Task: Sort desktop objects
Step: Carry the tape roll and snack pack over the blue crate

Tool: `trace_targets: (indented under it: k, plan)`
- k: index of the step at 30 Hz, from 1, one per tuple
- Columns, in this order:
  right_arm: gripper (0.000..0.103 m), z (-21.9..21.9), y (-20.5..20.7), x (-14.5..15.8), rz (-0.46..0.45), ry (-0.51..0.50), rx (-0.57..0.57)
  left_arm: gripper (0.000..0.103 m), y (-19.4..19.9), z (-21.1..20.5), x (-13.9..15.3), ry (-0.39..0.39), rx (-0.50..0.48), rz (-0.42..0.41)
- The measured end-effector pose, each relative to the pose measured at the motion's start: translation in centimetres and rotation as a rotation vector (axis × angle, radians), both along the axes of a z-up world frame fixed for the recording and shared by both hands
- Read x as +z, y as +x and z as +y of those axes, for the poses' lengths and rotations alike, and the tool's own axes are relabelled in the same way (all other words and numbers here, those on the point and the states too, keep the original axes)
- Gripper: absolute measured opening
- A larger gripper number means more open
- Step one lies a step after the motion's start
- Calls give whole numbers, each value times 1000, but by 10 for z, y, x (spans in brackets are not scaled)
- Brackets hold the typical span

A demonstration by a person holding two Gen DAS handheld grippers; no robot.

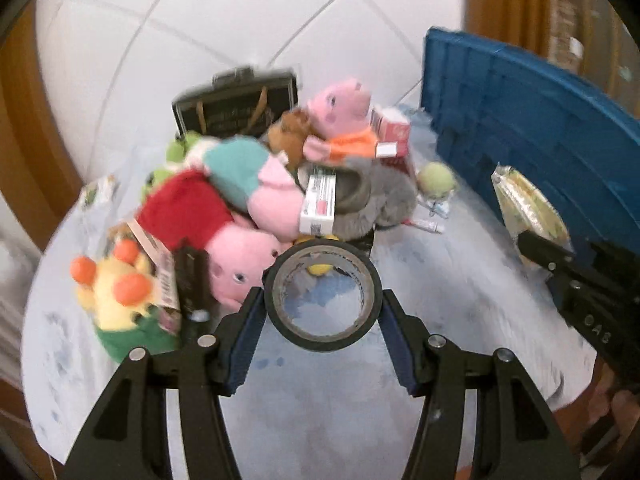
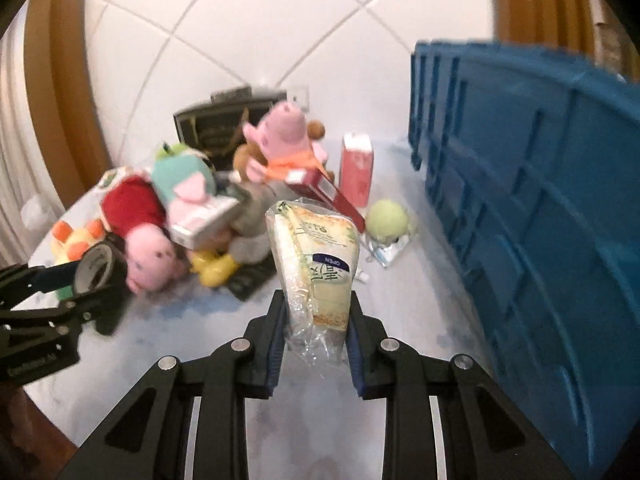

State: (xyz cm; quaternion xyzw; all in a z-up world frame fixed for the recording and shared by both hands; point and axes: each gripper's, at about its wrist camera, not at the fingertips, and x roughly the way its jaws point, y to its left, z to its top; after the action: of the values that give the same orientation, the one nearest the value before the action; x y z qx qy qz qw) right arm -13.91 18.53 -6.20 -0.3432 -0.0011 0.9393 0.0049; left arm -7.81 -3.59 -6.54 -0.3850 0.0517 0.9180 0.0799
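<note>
My left gripper (image 1: 323, 300) is shut on a black tape roll (image 1: 322, 294), held upright above the table. It also shows at the left of the right wrist view (image 2: 94, 270). My right gripper (image 2: 318, 312) is shut on a wrapped sandwich pack (image 2: 316, 264), lifted over the table; the pack shows in the left wrist view (image 1: 528, 208) in front of the blue crate (image 1: 532, 120). A pile of plush toys, with a pink pig in red (image 1: 224, 240) and a pig in orange (image 1: 344, 120), lies behind the tape.
The blue crate (image 2: 540, 200) stands along the right. A yellow-green ball (image 2: 386, 218), a red carton (image 2: 356, 168), small white boxes (image 1: 318, 204), a black case (image 1: 236, 108) and a chick plush (image 1: 116, 292) lie on the round white table (image 1: 320, 400).
</note>
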Motion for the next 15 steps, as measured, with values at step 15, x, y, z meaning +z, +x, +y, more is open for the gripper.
trace_targets:
  k: [15]
  plan:
    - [27,-1,108,128,265,89,-99,56,60,41,85,75,-147,207]
